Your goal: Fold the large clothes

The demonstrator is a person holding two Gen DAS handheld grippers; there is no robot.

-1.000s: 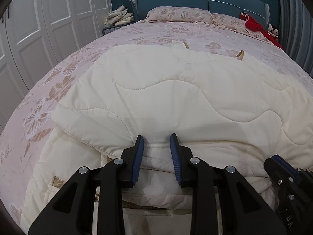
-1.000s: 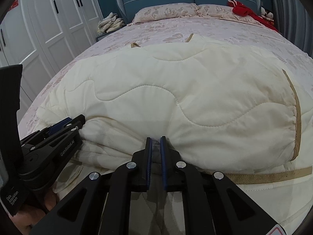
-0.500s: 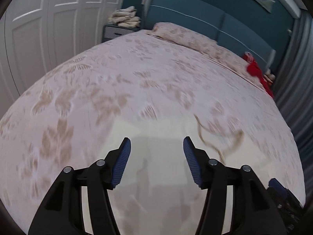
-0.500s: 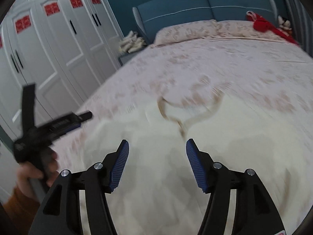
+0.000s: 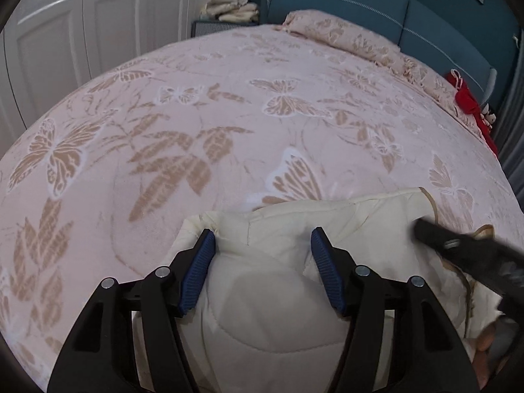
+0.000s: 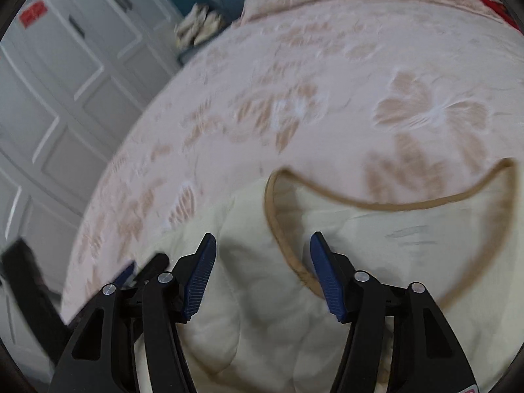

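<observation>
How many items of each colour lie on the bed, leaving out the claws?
Cream: 1, the quilted garment
Pink patterned: 1, the pillow row by the headboard
Red: 1, the red cloth bundle at the far corner
Total: 3 on the bedspread

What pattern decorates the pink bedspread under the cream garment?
Tan butterflies and leaves on the pink bedspread, clearest in the left wrist view.

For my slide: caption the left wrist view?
Open left gripper over cream quilted garment on butterfly-patterned bedspread.
</observation>
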